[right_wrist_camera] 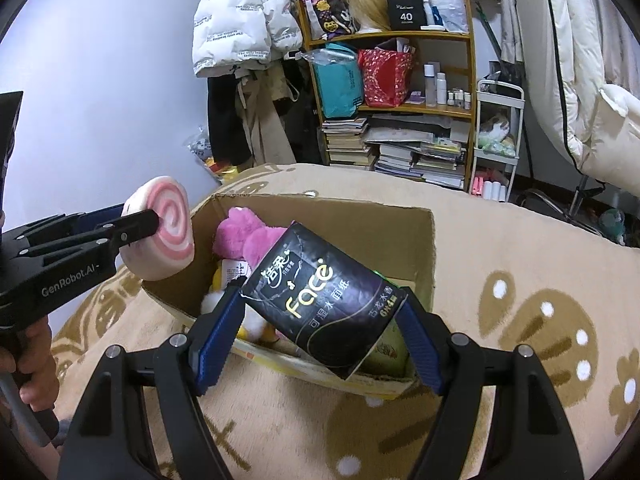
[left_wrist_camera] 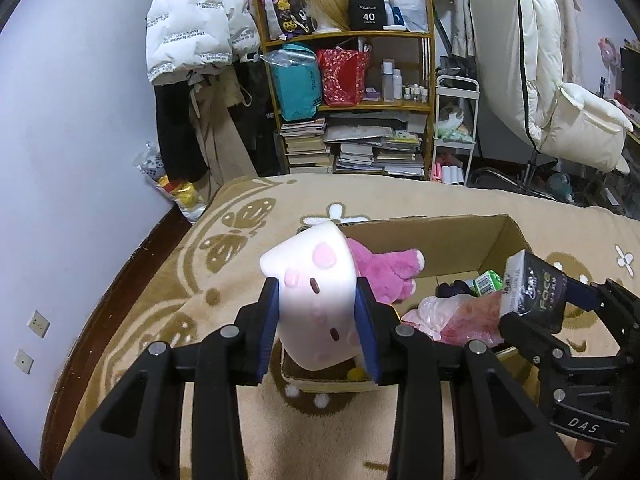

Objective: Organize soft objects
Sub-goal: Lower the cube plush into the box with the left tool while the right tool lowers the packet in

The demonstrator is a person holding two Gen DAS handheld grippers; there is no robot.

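Seen from the left wrist, the left gripper [left_wrist_camera: 316, 320] pinches a white roll-shaped plush [left_wrist_camera: 312, 288] above the near-left corner of the cardboard box [left_wrist_camera: 460, 236], where a pink plush toy [left_wrist_camera: 384, 268] already lies. From the right wrist, the right gripper [right_wrist_camera: 320, 334] clamps a black tissue pack [right_wrist_camera: 324, 300] over the box's near edge. Both items remain to be dropped in, it appears.

Box [right_wrist_camera: 416, 240] mouth: open from above | Left half: blocked by pink plush [right_wrist_camera: 256, 236] | Near right: packets [left_wrist_camera: 456, 312] piled | Far right corner: bare floor of box | Blanket [right_wrist_camera: 520, 420] around box: unobstructed | Shelf [left_wrist_camera: 428, 104] behind: well apart
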